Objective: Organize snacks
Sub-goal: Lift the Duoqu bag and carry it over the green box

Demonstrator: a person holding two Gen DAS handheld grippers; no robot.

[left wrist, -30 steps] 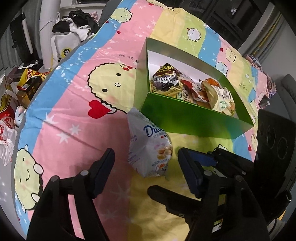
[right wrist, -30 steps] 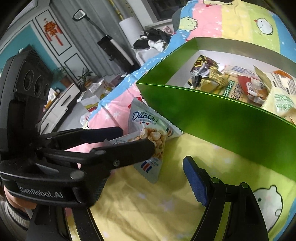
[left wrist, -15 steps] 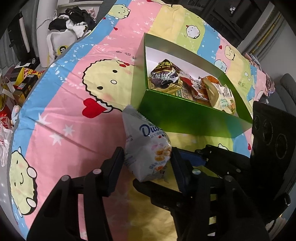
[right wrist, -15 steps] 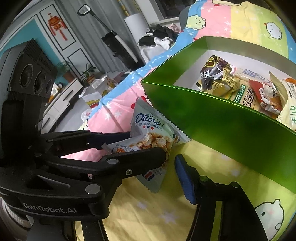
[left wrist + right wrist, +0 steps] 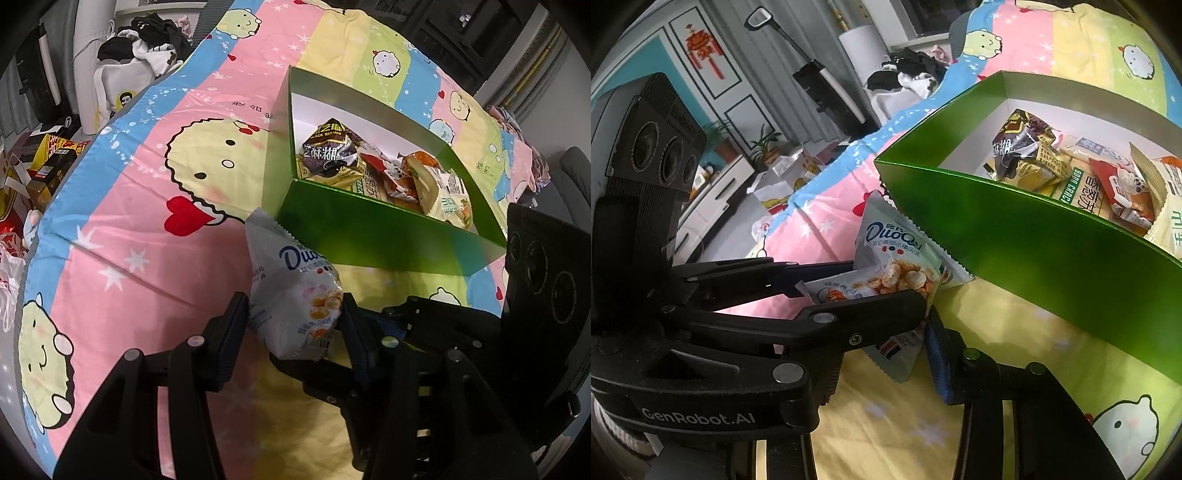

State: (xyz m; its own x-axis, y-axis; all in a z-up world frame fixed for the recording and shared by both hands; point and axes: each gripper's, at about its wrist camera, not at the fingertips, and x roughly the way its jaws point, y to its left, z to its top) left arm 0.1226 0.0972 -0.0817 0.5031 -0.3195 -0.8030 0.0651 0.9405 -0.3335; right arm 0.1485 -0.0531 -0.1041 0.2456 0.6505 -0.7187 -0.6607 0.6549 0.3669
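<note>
Here, the left claw (image 5: 293,325) has its two fingers pressed against opposite sides of the white snack bag (image 5: 291,295), gripping its lower half; the jaws are narrowed to the width of the bag and do not move further over the last half second. The bag carries blue lettering and a picture of round golden snacks. Its serrated upper edge points at the near left corner of the green box (image 5: 369,236) and lies just beside that corner; whether it touches the wall cannot be told.

The right claw (image 5: 919,332) has just been closing. In the right wrist view its blue-padded finger (image 5: 938,358) stands just beside the lower corner of the same bag, on the side away from the left claw. Its other finger is hidden behind the left claw's body, so contact with the bag cannot be confirmed.

The green box stands open on a cartoon-print cover (image 5: 147,206) in pink, yellow and blue. Several snack packets (image 5: 388,170) lie inside the box. A pile of clothes (image 5: 147,40) lies beyond the far edge of the cover from the box.
</note>
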